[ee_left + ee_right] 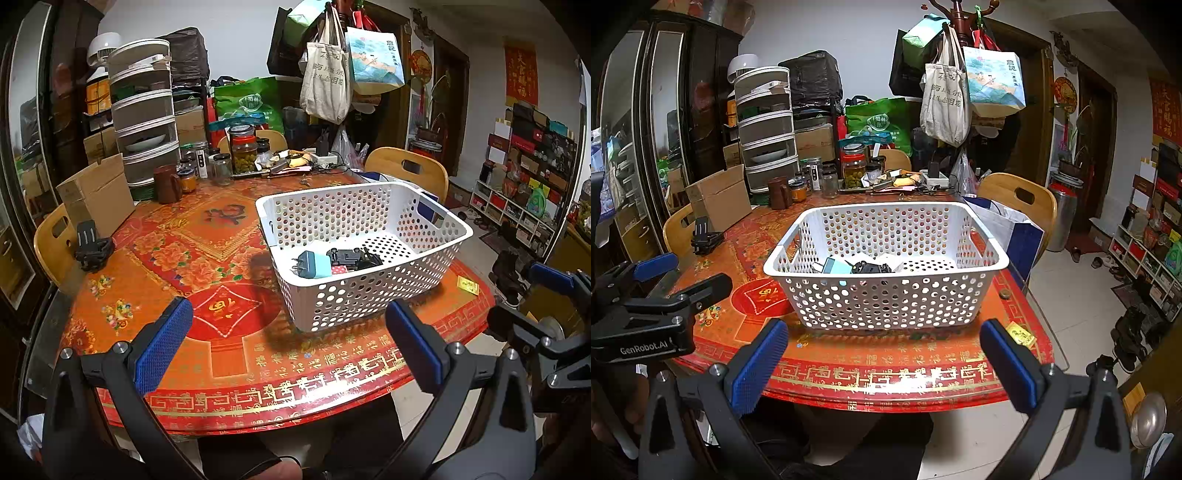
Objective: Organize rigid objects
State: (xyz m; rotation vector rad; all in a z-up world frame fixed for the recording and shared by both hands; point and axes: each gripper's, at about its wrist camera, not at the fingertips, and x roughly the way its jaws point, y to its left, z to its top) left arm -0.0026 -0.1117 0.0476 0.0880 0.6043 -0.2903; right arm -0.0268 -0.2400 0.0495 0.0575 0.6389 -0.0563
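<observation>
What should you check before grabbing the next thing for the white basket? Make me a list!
1. Left gripper empty, blue-padded fingers spread: ok.
2. Right gripper empty and open: ok.
3. White perforated plastic basket upright on the red patterned table, with room inside: ok.
4. Teal plug adapter and black toy car already lie in the basket: ok.
5. Black folding clip stand outside the basket, near the brown cardboard box: not ok, not yet put away.
6. Small yellow card on the table edge beside the basket: cannot tell whether it belongs inside.
</observation>
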